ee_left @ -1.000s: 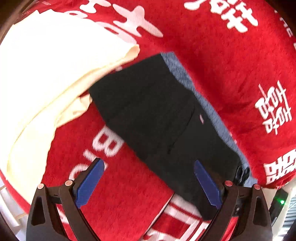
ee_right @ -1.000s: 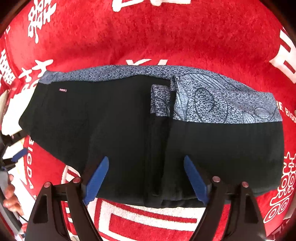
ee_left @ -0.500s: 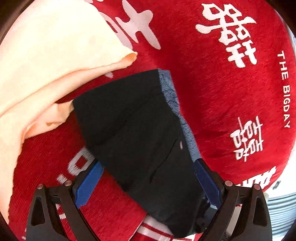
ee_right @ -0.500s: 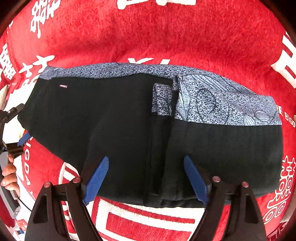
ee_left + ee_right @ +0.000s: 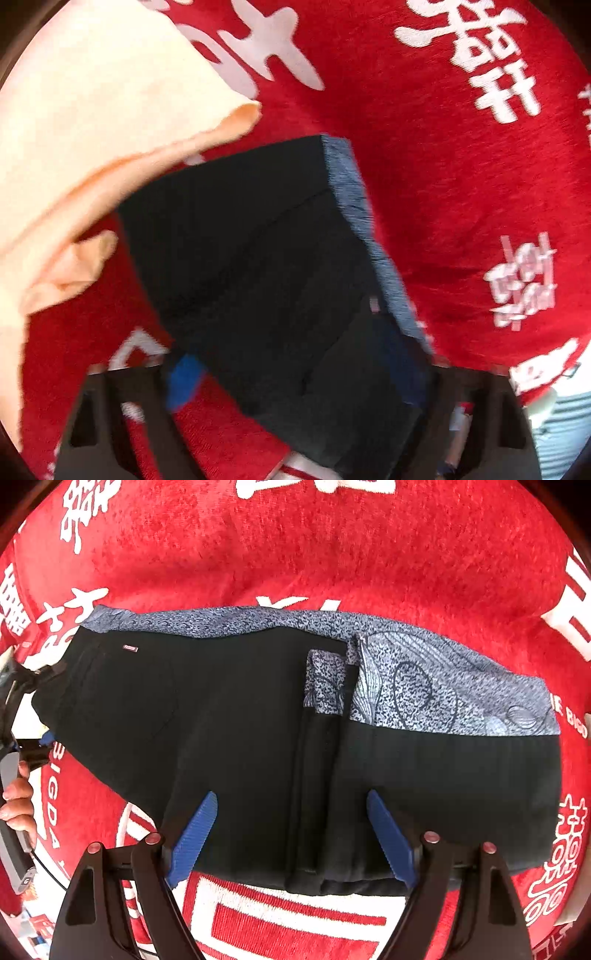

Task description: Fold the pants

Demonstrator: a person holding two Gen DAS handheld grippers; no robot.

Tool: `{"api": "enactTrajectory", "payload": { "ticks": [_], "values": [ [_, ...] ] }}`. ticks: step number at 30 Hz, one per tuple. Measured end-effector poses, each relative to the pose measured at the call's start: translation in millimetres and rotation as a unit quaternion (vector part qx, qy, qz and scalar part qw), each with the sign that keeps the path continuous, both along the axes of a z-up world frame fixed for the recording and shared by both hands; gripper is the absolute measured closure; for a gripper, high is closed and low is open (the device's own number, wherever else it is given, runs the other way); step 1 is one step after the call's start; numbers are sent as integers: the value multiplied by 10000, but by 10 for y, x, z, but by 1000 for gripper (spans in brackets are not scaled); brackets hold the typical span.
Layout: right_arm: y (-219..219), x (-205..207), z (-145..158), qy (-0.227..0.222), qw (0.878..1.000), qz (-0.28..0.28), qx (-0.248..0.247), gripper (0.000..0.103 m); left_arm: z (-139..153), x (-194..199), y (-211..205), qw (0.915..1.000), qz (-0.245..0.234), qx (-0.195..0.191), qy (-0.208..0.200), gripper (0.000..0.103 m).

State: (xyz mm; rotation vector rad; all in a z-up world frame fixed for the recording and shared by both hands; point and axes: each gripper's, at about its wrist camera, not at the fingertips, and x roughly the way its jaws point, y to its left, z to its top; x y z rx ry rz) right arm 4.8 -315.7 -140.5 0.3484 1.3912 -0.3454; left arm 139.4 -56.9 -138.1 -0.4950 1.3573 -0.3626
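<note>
Closing your left gripper (image 5: 295, 373) over one end of the black pants with a grey patterned waistband (image 5: 258, 738), its jaws straddle cloth on the red plush blanket (image 5: 332, 554); your right gripper (image 5: 291, 834) hangs wide open above the pants' middle, holding nothing.

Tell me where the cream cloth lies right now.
In the left wrist view, the cream cloth fills the upper left, on the red blanket, its edge beside the black pants.

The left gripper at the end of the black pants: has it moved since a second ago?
Yes. The left gripper has come in from the frame's edge to the pants; its jaws have just been closing around that end.
</note>
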Motion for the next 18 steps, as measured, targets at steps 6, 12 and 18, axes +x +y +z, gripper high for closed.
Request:
{"api": "enactTrajectory", "payload": {
  "ticks": [6,12,18],
  "values": [
    [76,300,434,-388,9983,244,354,18,155,-73,-145,9924,-602,952,-492,71],
    [118,1110,544,-328,9894,469,1334,17,410,-327,-539,9553,-1485,1989,-1604,72],
    [553,2083,448,142,9754,1098,1904,16,473,-431,-703,9296,-1942,2356,-2065,72]
  ]
}}
